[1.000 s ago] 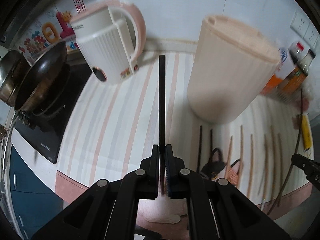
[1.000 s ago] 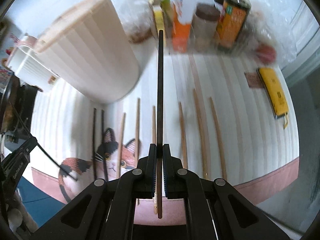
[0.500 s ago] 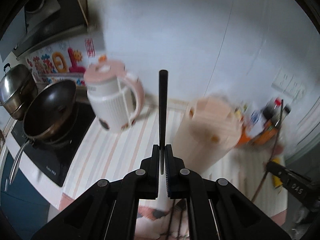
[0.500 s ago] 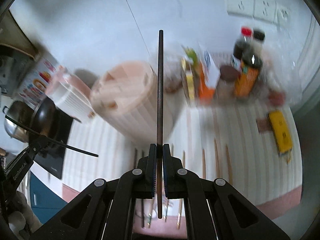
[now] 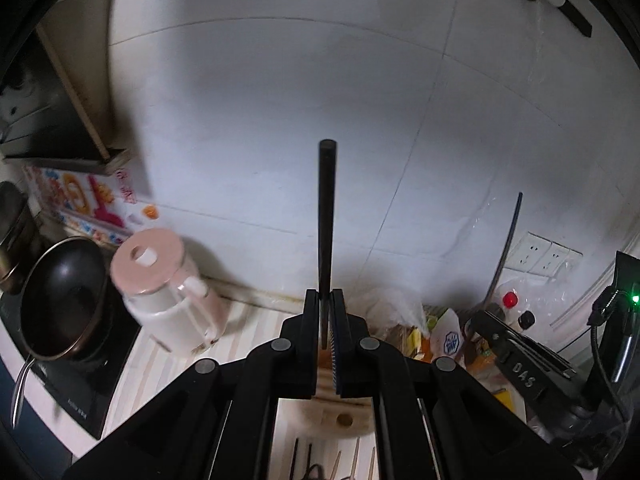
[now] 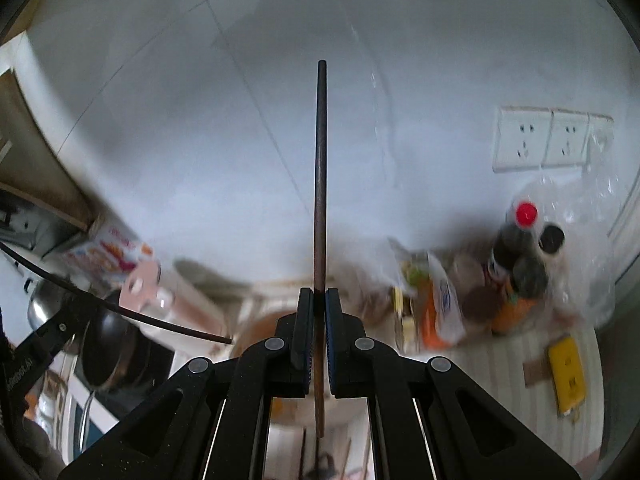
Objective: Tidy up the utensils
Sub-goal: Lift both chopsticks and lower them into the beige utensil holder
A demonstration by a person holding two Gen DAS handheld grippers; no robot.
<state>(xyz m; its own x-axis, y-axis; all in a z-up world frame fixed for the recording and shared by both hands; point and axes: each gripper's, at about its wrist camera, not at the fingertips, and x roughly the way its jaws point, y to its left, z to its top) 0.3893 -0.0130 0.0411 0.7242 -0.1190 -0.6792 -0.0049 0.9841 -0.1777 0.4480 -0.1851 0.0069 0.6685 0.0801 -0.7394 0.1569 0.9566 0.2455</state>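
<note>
Kettle (image 5: pixel 168 292), wok (image 5: pixel 60 300), bottles (image 6: pixel 520 248) behind

This is a home kitchen. A dark wok (image 5: pixel 60 300) sits on a black induction cooktop (image 5: pixel 80 384) at the left, with a steel pot (image 5: pixel 14 256) behind it. A pink and white electric kettle (image 5: pixel 164 292) stands on the counter (image 5: pixel 248 324), which is covered by a pale striped mat. The wall (image 5: pixel 320 80) is faced with large white tiles and carries a row of power sockets (image 6: pixel 548 140). Sauce bottles (image 6: pixel 516 244) and food packets (image 6: pixel 436 304) crowd the back right corner, and chopsticks (image 5: pixel 336 466) lie in a row on the mat.
</note>
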